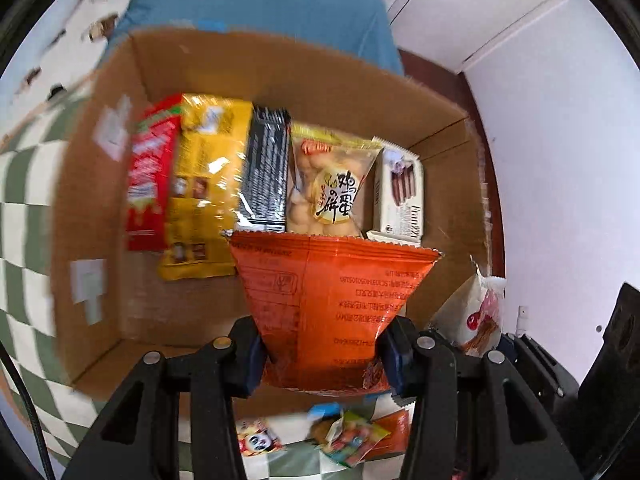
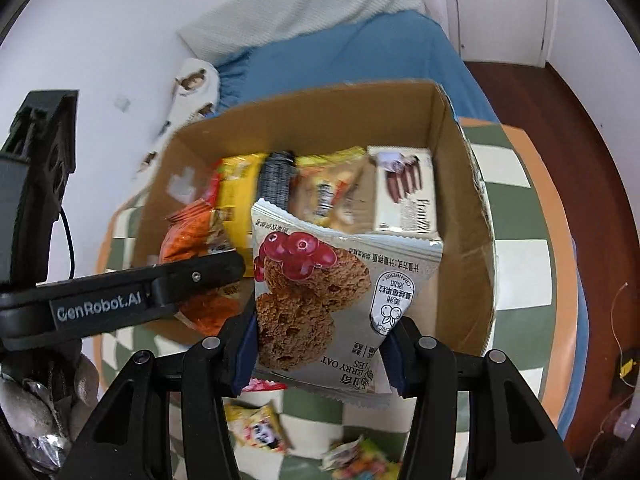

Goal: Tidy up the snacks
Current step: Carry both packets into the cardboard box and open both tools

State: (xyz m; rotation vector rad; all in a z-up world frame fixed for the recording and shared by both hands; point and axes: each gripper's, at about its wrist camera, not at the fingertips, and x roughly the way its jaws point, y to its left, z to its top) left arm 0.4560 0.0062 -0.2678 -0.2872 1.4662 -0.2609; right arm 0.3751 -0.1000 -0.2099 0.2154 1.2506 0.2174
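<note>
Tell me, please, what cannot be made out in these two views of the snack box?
- Left wrist view: the red packet at the row's left end is motion-blurred, so its print is unreadable.
- Left wrist view: the orange packet in the left claw hides the box floor in front of the row.
- Right wrist view: the cranberry oat packet in the right claw covers the lower parts of the row.
- Both views: loose snacks on the checked cloth are blurred and cut off by the claws.

- I see an orange packet (image 1: 332, 304), printed back facing me, hanging above the open cardboard box (image 1: 100, 184).
- A grey cranberry oat cookie packet (image 2: 332, 300) hangs beside it.
- Five snacks stand in a row along the box's far wall.
</note>
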